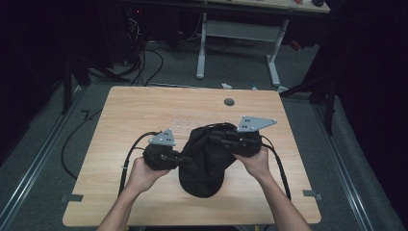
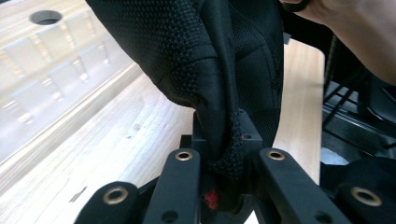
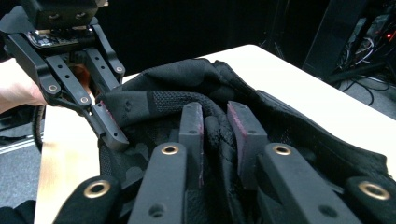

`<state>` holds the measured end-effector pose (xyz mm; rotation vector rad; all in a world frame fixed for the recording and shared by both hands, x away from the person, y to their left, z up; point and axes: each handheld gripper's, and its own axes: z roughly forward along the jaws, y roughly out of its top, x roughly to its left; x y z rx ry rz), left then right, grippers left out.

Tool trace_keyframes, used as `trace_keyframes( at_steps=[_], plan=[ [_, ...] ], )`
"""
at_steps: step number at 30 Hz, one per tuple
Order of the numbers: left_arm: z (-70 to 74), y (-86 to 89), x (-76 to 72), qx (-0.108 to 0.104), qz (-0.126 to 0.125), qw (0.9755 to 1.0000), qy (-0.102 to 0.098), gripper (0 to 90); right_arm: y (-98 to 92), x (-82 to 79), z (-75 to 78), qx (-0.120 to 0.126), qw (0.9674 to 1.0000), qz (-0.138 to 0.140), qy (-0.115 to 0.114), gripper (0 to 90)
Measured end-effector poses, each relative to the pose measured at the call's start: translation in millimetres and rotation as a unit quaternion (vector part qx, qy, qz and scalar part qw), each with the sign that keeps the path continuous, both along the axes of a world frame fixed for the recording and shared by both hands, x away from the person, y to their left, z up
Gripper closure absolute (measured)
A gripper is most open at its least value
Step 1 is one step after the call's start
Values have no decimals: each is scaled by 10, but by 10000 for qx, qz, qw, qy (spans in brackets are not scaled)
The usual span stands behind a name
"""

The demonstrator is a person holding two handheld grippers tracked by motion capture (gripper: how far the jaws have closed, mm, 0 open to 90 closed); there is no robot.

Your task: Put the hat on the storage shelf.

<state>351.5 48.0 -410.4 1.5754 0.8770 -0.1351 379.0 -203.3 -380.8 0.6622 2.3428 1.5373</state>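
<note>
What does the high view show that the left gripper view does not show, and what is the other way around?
High view alone: both hands, the left hand and the right hand, each holding a gripper at one side of the black bag, and the floor around the table.

Left gripper view alone: close up, the left gripper is shut on a fold of the bag's mesh fabric, pinched between its jaws.

Both: the black bag, the wooden table and its round hole.

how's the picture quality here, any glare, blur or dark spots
High view: the table is lit while the room around it falls dark. Left gripper view: glare washes out the wood at left, and the black bag up close reads soft. Right gripper view: dark background, and the left gripper sharp on the bag's edge.
</note>
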Motion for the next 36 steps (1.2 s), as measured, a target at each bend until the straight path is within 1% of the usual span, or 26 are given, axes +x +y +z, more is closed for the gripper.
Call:
trace_keyframes(
  at_steps=[2, 3, 4, 5, 6, 9, 10, 12, 14, 15, 16, 17, 19, 20, 21, 22, 23, 25, 26, 27, 28, 29, 31, 33, 35, 36],
  plan=[
    [9, 25, -2, -15, 107, 9999, -13, 845, 7, -6, -2, 34, 10000, -6, 11, 725],
    [23, 43, 1, -51, 227, 9997, -20, 847, 4, -18, 4, 46, 10000, -54, -3, 654],
    [23, 43, 1, -51, 227, 9997, -20, 848, 4, -18, 4, 46, 10000, -54, -3, 654],
    [29, 51, 3, -41, 270, 9996, -43, 848, -6, -36, 9, 64, 9999, -104, -31, 596],
    [39, 57, 8, -81, 376, 9992, -74, 849, -10, -47, 9, 74, 9999, -138, -68, 568],
    [34, 67, 29, -63, 472, 9988, -59, 849, -21, -78, 14, 104, 9995, -252, -150, 504],
    [34, 67, 29, -63, 472, 9988, -59, 849, -21, -78, 14, 104, 9995, -252, -150, 504],
    [25, 86, 49, -14, 590, 9982, -54, 849, -48, -99, 33, 114, 9991, -342, -222, 474],
    [28, 124, 65, -75, 728, 9973, -58, 849, -114, -138, 66, 223, 9985, -410, -274, 456],
    [52, 166, 73, -186, 848, 9962, -49, 849, -135, -153, 71, 239, 9984, -422, -284, 456],
    [68, 183, 78, -230, 917, 9955, -53, 849, -156, -167, 67, 261, 9982, -446, -300, 457],
    [68, 183, 78, -230, 917, 9955, -53, 848, -156, -167, 67, 261, 9982, -446, -300, 457],
    [97, 211, 90, -271, 1050, 9941, -75, 848, -236, -205, 9, 249, 9973, -627, -297, 459],
    [110, 221, 99, -302, 1135, 9931, -71, 848, -236, -205, 9, 249, 9973, -627, -297, 459],
    [128, 245, 122, -338, 1265, 9914, -79, 848, -297, -216, -56, 247, 9969, -719, -204, 461],
    [128, 245, 122, -338, 1265, 9914, -79, 847, -297, -216, -56, 247, 9969, -719, -204, 461],
    [134, 256, 130, -353, 1321, 9906, -92, 847, -331, -221, -92, 216, 9967, -768, -174, 461],
    [159, 277, 146, -444, 1492, 9877, -117, 847, -430, -248, -209, 131, 9955, -942, -25, 460],
    [159, 277, 146, -444, 1492, 9877, -117, 847, -463, -261, -252, 100, 9948, -1011, -10, 461],
    [165, 284, 149, -466, 1534, 9869, -171, 847, -463, -261, -252, 100, 9948, -1011, -10, 461],
    [174, 289, 151, -515, 1589, 9857, -205, 847, -498, -273, -299, 93, 9942, -1068, 39, 460],
    [191, 298, 162, -534, 1653, 9845, -248, 847, -574, -287, -406, 51, 9929, -1174, 175, 459],
    [206, 304, 177, -541, 1711, 9834, -282, 847, -650, -300, -540, -9, 9911, -1287, 350, 458],
    [217, 311, 200, -556, 1764, 9824, -268, 847, -738, -314, -694, -72, 9878, -1472, 513, 462],
    [223, 318, 224, -571, 1819, 9813, -262, 847, -831, -330, -862, -167, 9821, -1779, 590, 471],
    [223, 318, 224, -571, 1819, 9813, -262, 847, -876, -335, -952, -207, 9791, -1924, 632, 473]
  ],
)
